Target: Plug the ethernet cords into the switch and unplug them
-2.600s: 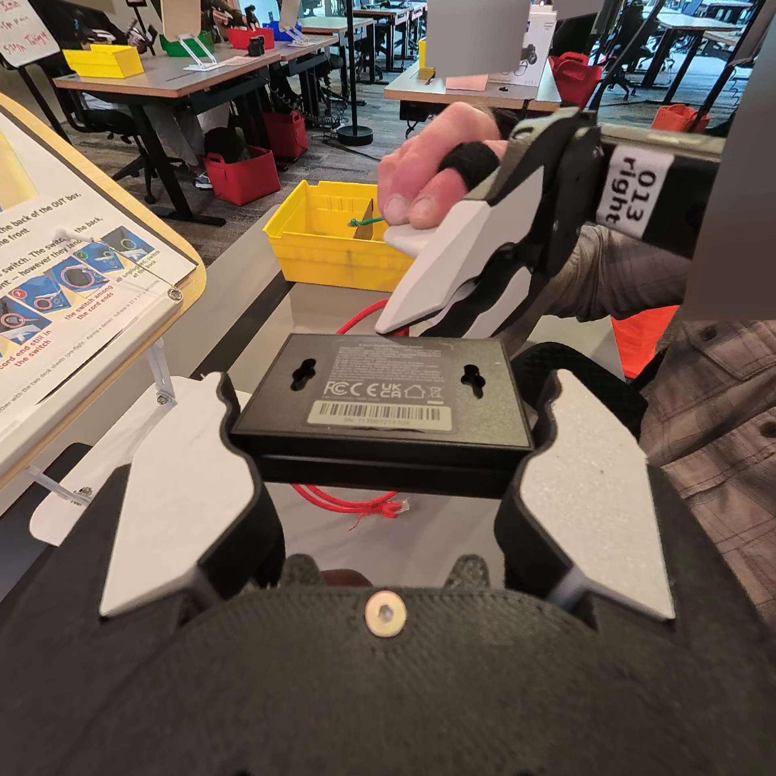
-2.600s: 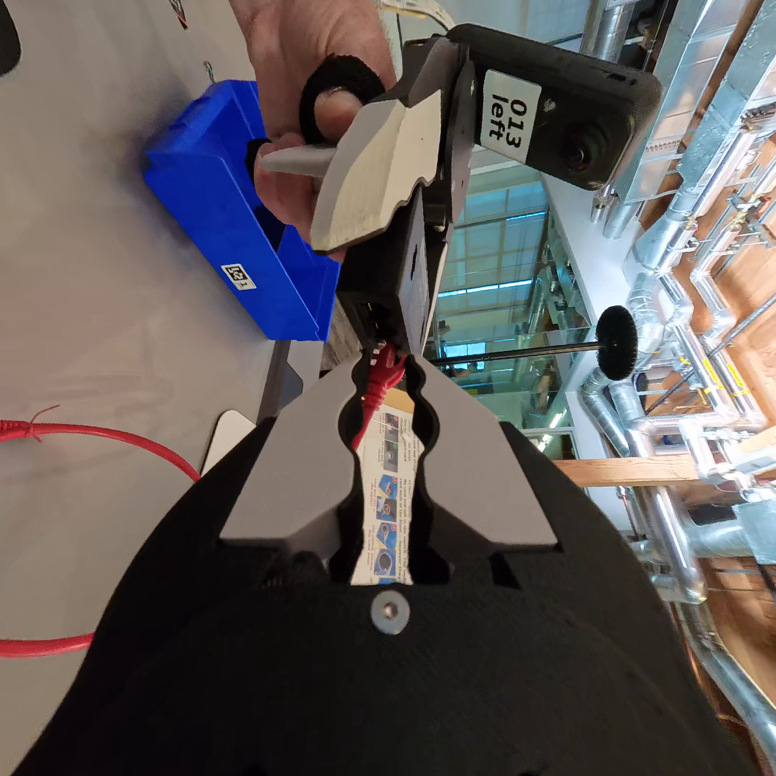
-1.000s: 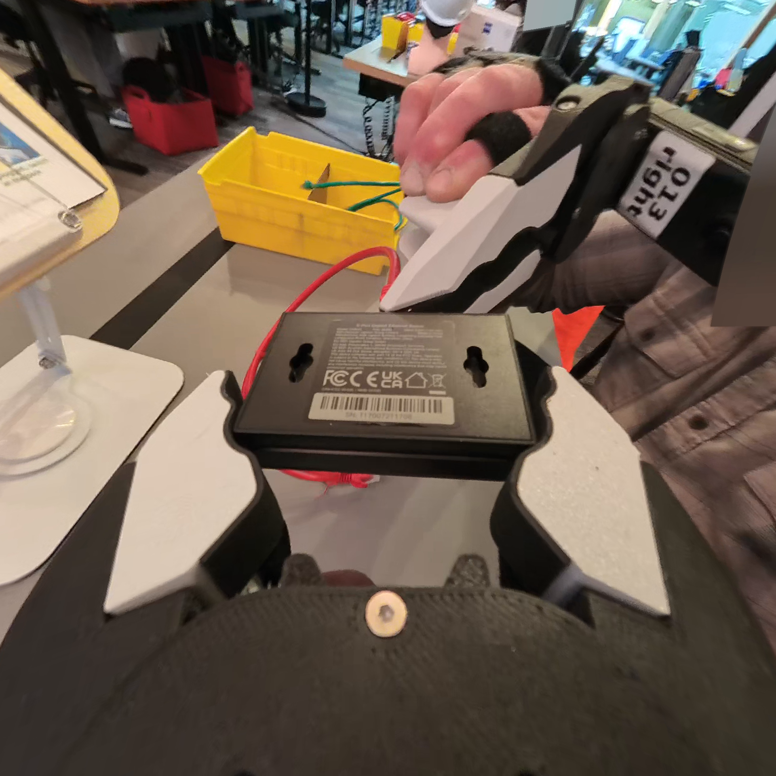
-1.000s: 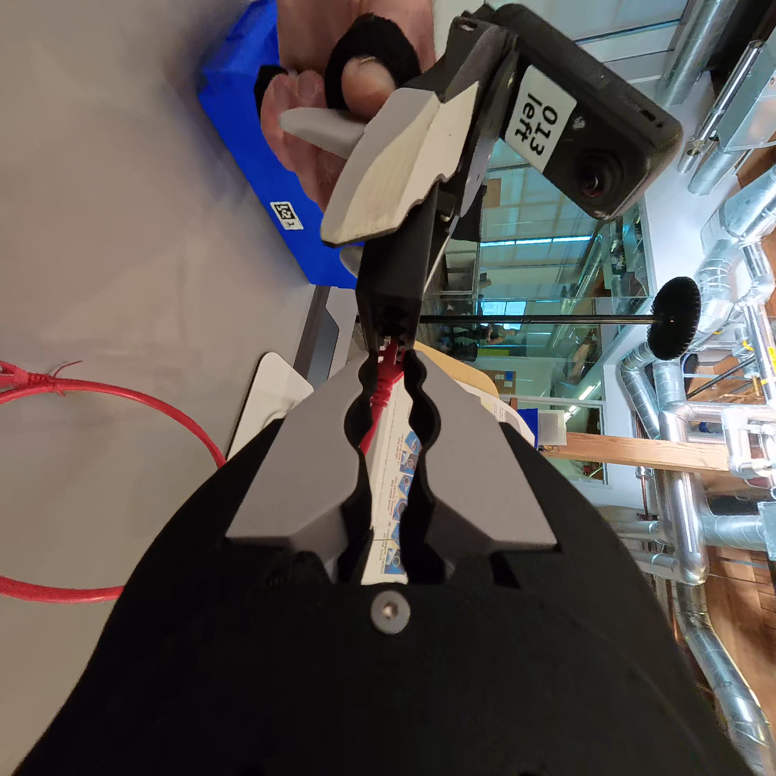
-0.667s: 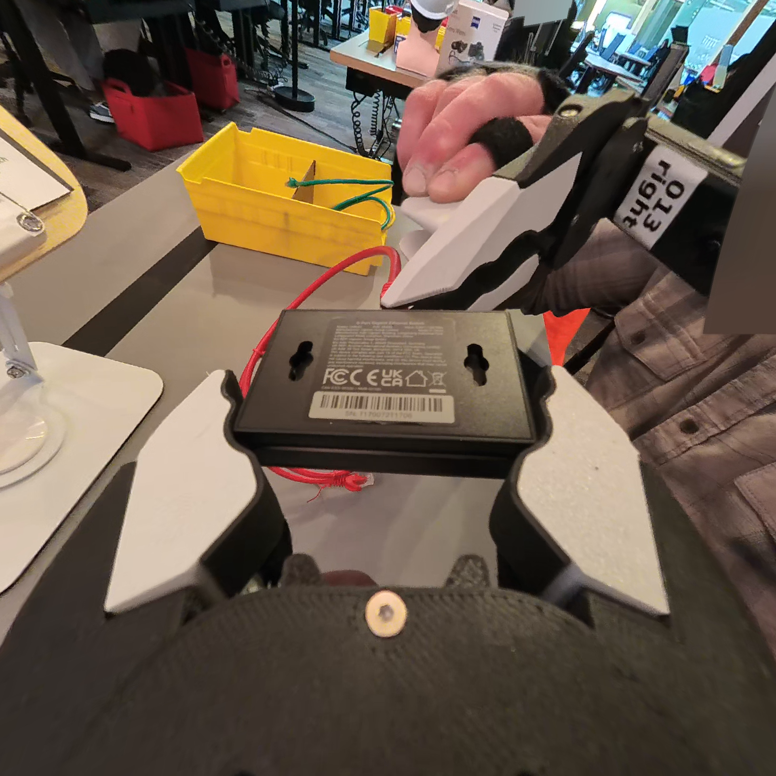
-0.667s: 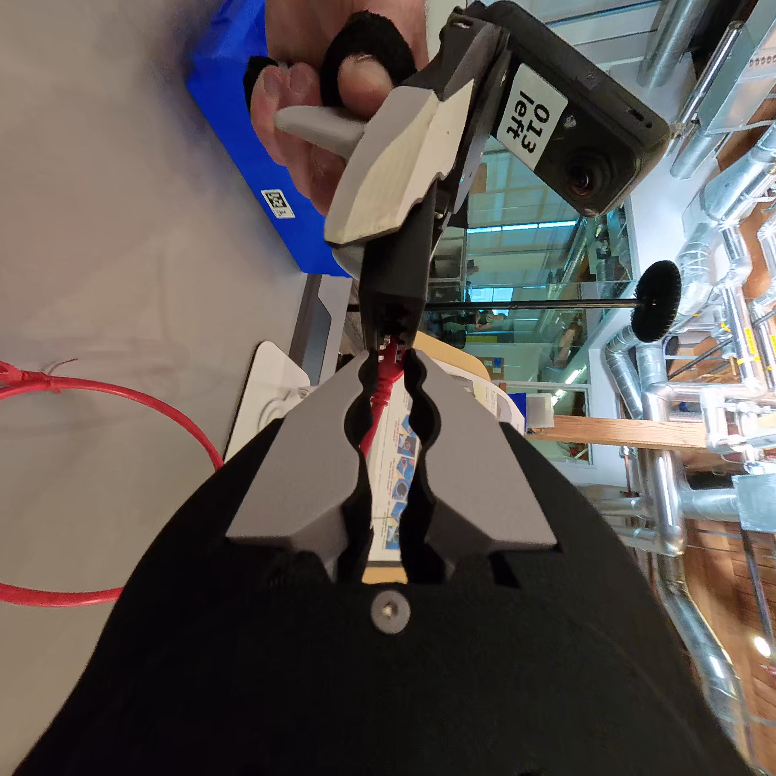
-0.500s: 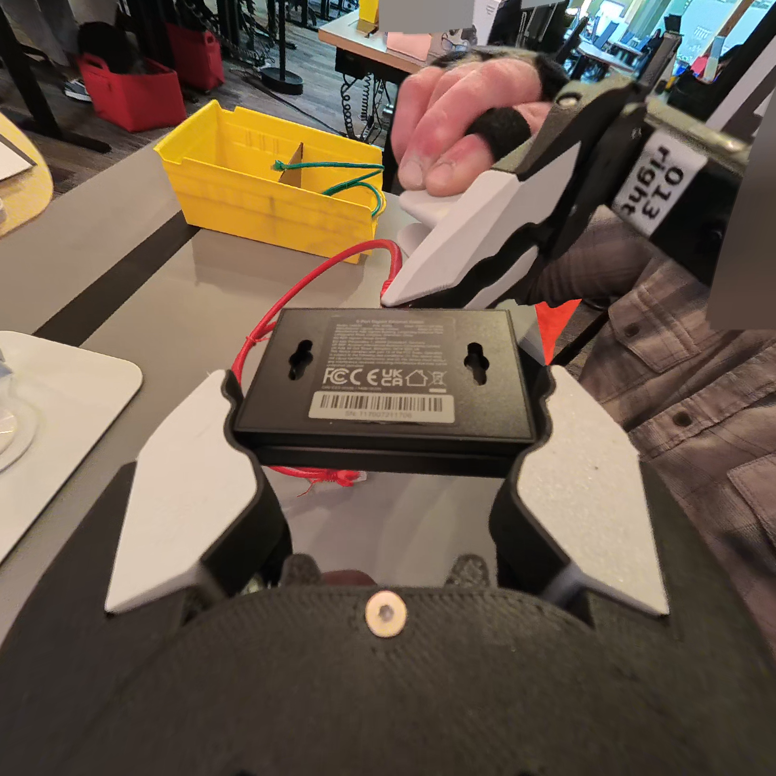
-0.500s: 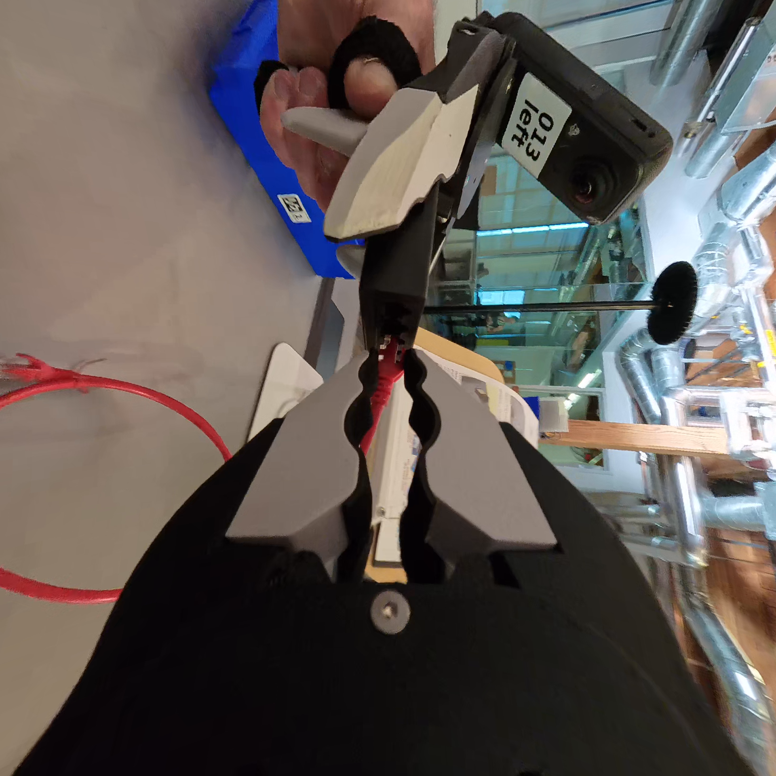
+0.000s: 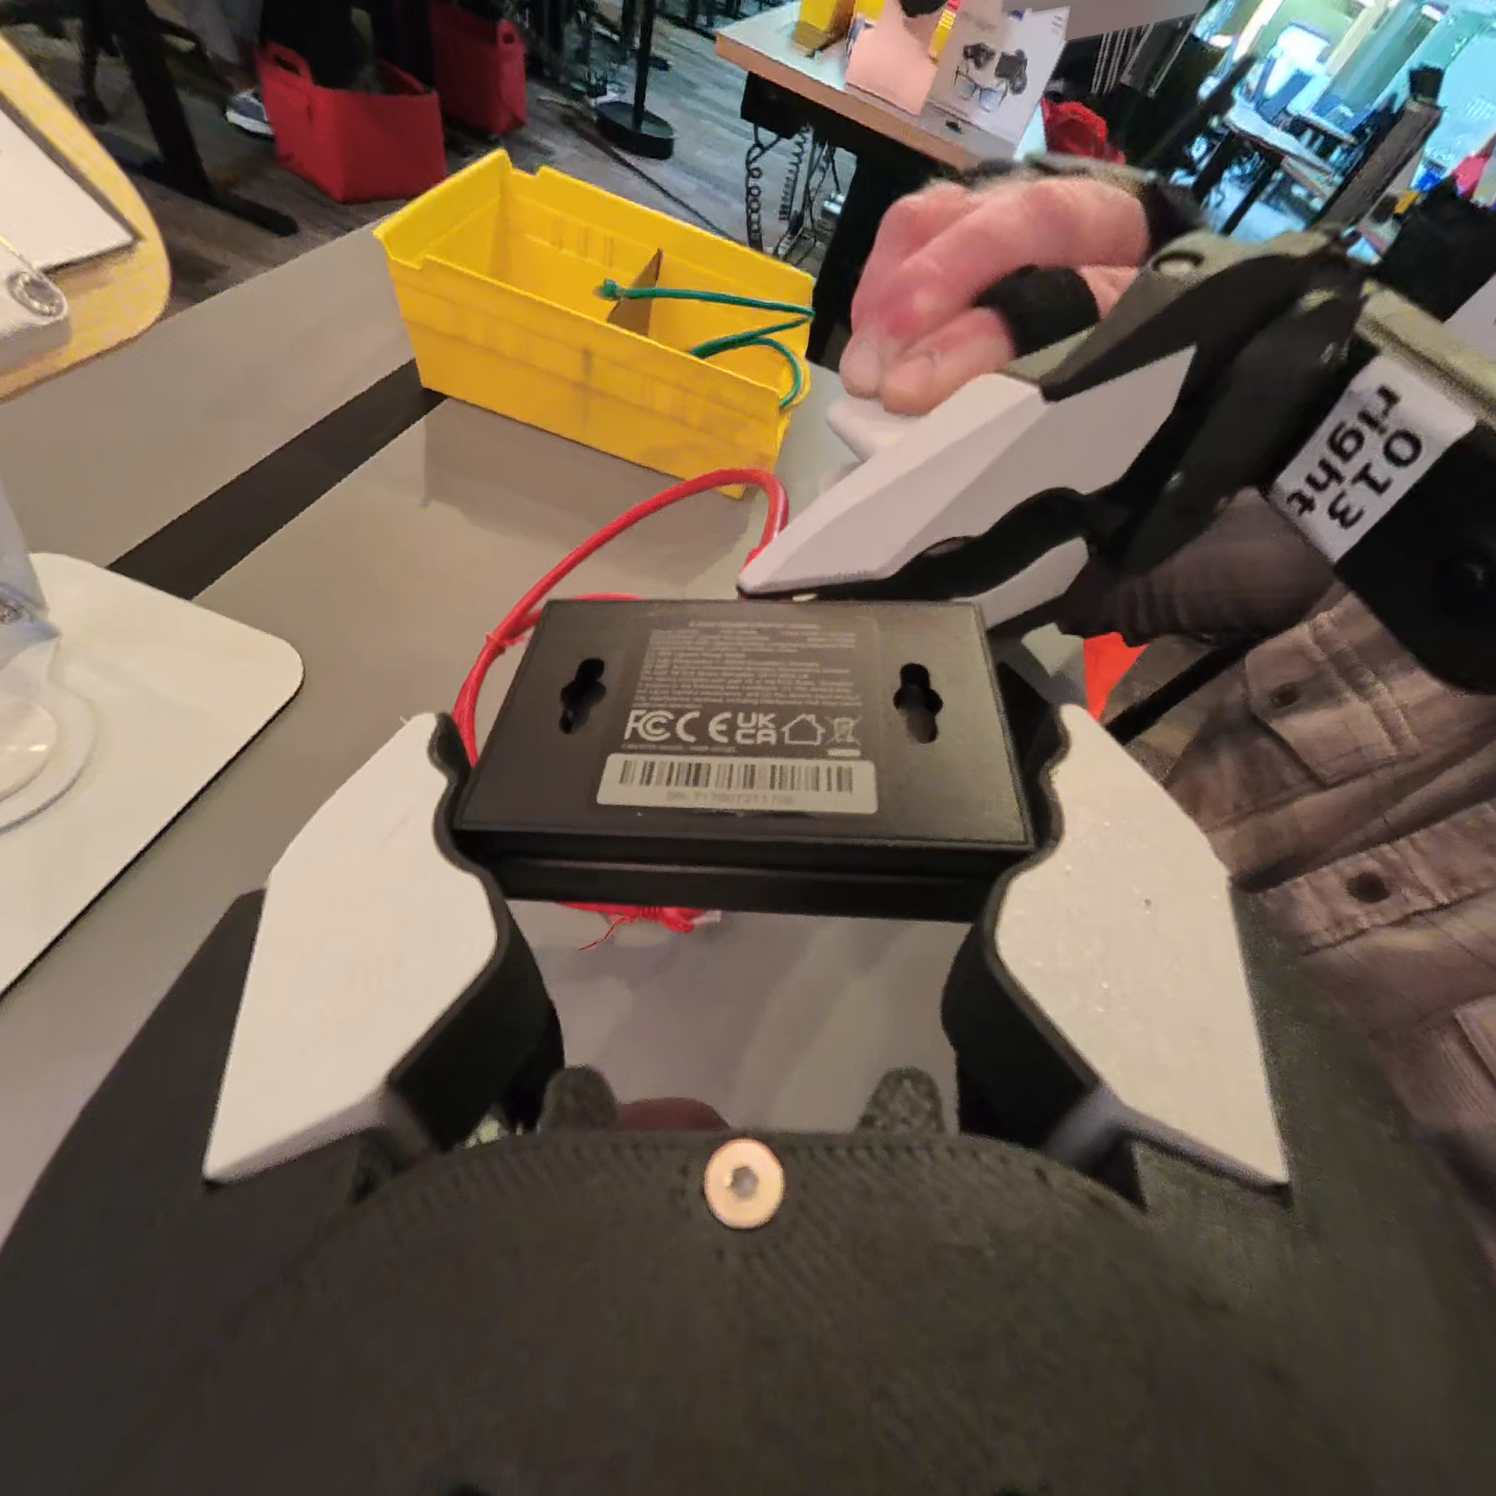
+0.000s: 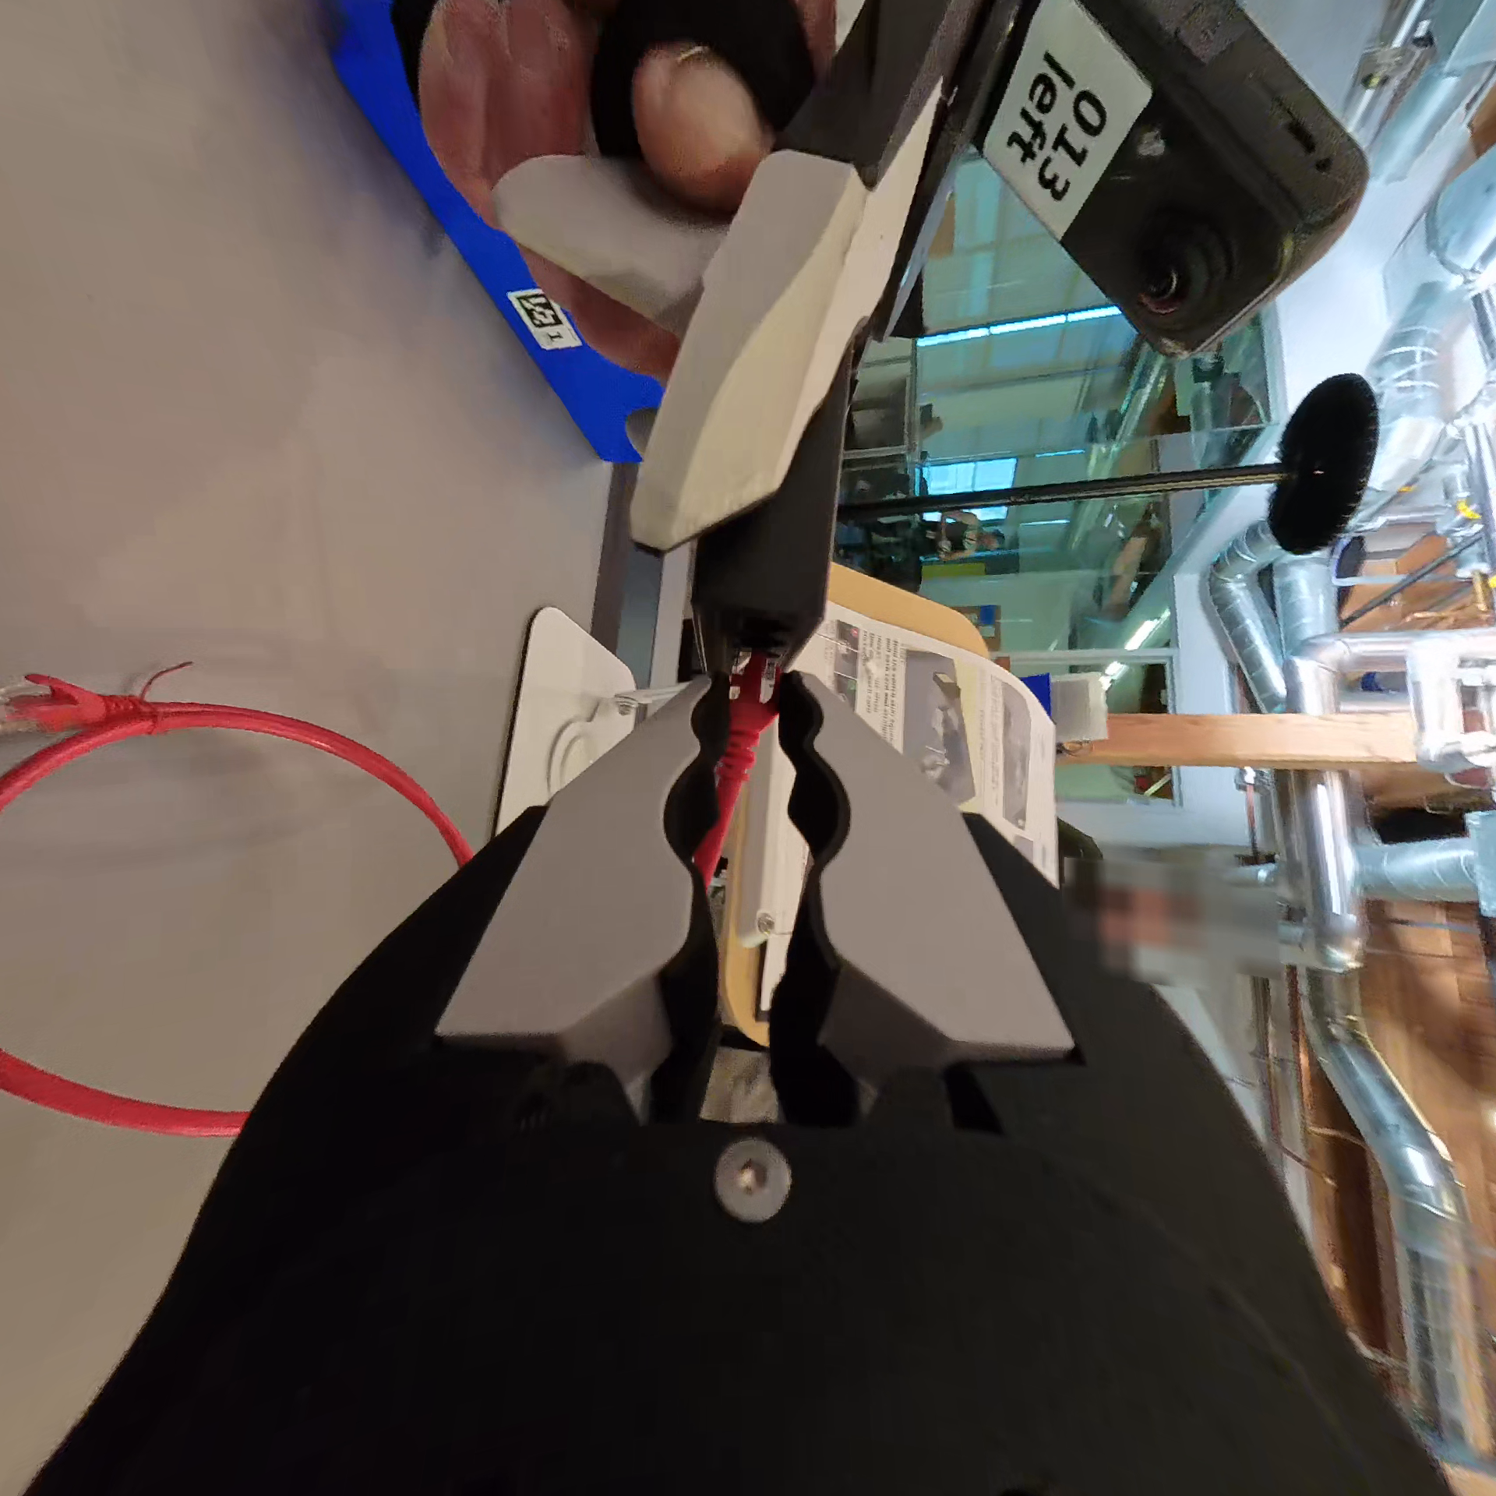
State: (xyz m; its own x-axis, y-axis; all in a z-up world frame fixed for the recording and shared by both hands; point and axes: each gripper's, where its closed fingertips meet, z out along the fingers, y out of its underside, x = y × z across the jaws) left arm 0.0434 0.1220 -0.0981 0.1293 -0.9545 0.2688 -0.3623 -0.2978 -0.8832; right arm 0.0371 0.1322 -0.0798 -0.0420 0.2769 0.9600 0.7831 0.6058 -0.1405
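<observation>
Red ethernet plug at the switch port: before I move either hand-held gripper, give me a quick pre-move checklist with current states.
1. Left hand-held gripper grips the black switch by its sides, label side up: ok.
2. Right hand-held gripper closed on the red ethernet cord just behind the plug: ok.
3. Plug tip at the mouth of a switch port: ok.
4. Plug fully seated or latched: cannot tell, the port interior is dark.
5. Cord slack: ok, a loose loop lies on the grey table with its free end unplugged.
6. Yellow bin stands apart from the switch: ok.
</observation>
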